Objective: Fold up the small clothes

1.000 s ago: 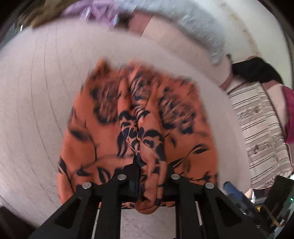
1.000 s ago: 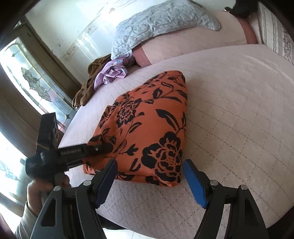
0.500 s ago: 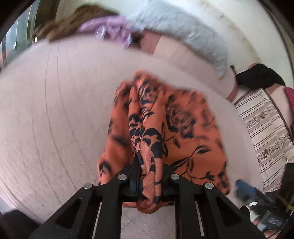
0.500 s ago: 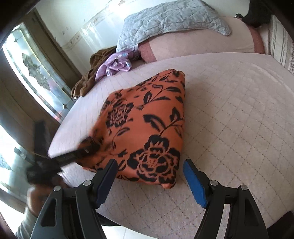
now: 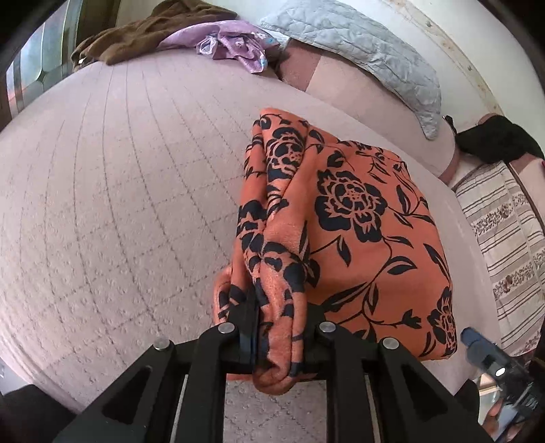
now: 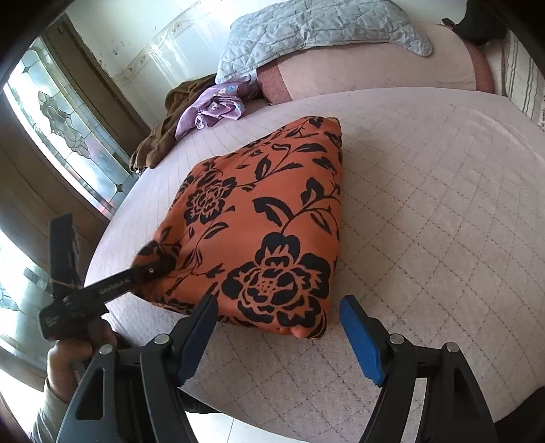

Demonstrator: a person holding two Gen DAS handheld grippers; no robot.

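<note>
An orange garment with black flowers (image 6: 259, 218) lies folded on the pink quilted bed (image 6: 425, 211). My left gripper (image 5: 277, 306) pinches a bunched fold at the garment's near left corner (image 5: 272, 265). Its jaws are opening, with the cloth still pressed between them. In the right wrist view, that gripper (image 6: 153, 269) reaches in from the left, held by a hand (image 6: 75, 354). My right gripper (image 6: 278, 301) stands open just before the garment's near edge, its blue pads (image 6: 361, 337) touching nothing. One blue pad (image 5: 483, 347) shows in the left wrist view at lower right.
A grey quilted pillow (image 6: 313, 30) lies at the head of the bed. Beside it sit a purple cloth (image 6: 218, 105) and a brown cloth (image 6: 163, 136). A striped cloth (image 5: 504, 238) and a black item (image 5: 497, 139) lie on the right. A window (image 6: 68, 136) is on the left.
My left gripper has carried the pinched fold down and across toward the bed's edge. The garment now lies as a narrower, flatter stack. The right gripper has barely shifted.
</note>
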